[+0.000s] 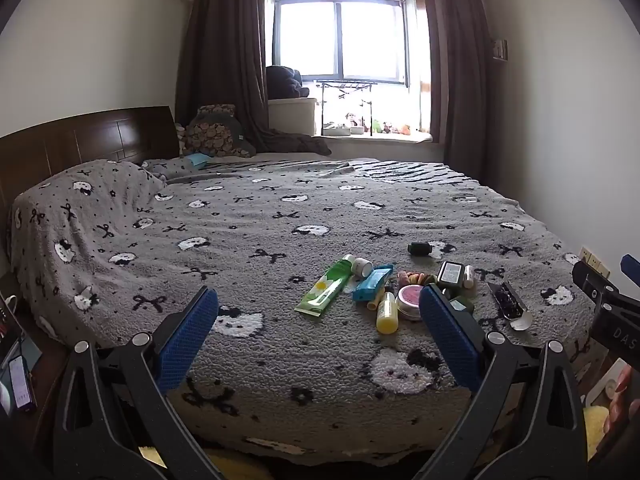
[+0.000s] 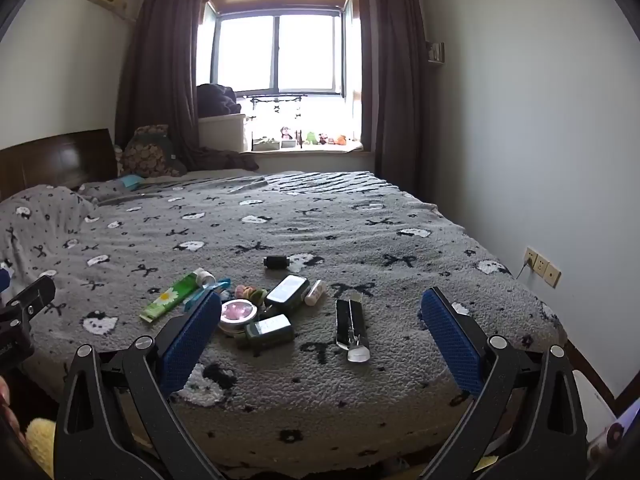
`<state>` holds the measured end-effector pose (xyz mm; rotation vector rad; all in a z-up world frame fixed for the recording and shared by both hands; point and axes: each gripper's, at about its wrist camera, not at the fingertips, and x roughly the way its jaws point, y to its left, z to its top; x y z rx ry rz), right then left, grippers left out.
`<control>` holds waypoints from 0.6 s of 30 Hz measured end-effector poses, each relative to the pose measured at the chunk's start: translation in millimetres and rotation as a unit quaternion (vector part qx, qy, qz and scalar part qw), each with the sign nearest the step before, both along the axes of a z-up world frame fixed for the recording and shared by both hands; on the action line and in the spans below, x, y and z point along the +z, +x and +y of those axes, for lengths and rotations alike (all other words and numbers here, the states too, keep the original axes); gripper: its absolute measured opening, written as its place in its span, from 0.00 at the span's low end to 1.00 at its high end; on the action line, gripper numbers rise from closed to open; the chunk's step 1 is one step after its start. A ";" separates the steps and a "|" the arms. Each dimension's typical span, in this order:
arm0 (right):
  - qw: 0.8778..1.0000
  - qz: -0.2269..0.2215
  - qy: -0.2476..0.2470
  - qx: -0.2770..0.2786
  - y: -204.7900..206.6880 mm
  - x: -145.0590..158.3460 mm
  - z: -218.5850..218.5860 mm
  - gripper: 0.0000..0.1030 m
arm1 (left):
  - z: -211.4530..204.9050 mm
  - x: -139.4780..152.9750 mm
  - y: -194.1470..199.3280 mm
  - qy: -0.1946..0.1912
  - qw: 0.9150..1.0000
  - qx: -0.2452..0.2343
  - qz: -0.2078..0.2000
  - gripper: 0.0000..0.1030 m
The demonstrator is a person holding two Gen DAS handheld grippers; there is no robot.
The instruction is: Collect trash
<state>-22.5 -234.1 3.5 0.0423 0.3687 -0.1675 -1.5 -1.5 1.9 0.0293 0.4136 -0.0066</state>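
A pile of small items lies on the grey patterned bed cover (image 1: 280, 208) near the foot of the bed. It holds a green tube (image 1: 326, 286), a blue tube (image 1: 372, 282), a yellow bottle (image 1: 387, 314), a round pink tin (image 1: 410, 300), a dark box (image 1: 450, 274) and a black foil wrapper (image 1: 506, 304). The right wrist view shows the green tube (image 2: 170, 296), the pink tin (image 2: 238, 314), a dark box (image 2: 287, 290) and the wrapper (image 2: 351, 328). My left gripper (image 1: 319, 326) is open and empty, short of the pile. My right gripper (image 2: 321, 326) is open and empty, facing the pile.
A small black roll (image 1: 418, 248) lies apart, beyond the pile. A wooden headboard (image 1: 80, 140) and pillows are at left. A window sill (image 1: 376, 136) with toys is at the back. Wall sockets (image 2: 542, 266) sit at right. A phone (image 1: 18, 384) lies beside the bed at left.
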 end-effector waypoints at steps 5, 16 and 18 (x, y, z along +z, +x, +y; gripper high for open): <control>1.000 -0.001 0.000 -0.001 -0.1 0.6 1.9 0.97 | -2.6 1.1 -2.0 0.000 1.000 0.001 -0.002 0.92; 1.000 0.001 0.002 0.000 -0.6 0.0 3.9 0.97 | -0.4 4.9 -2.4 -0.005 1.000 0.000 -0.003 0.92; 1.000 0.001 0.002 0.001 -0.4 1.0 2.8 0.97 | -1.3 5.3 -2.4 -0.004 1.000 0.000 -0.004 0.92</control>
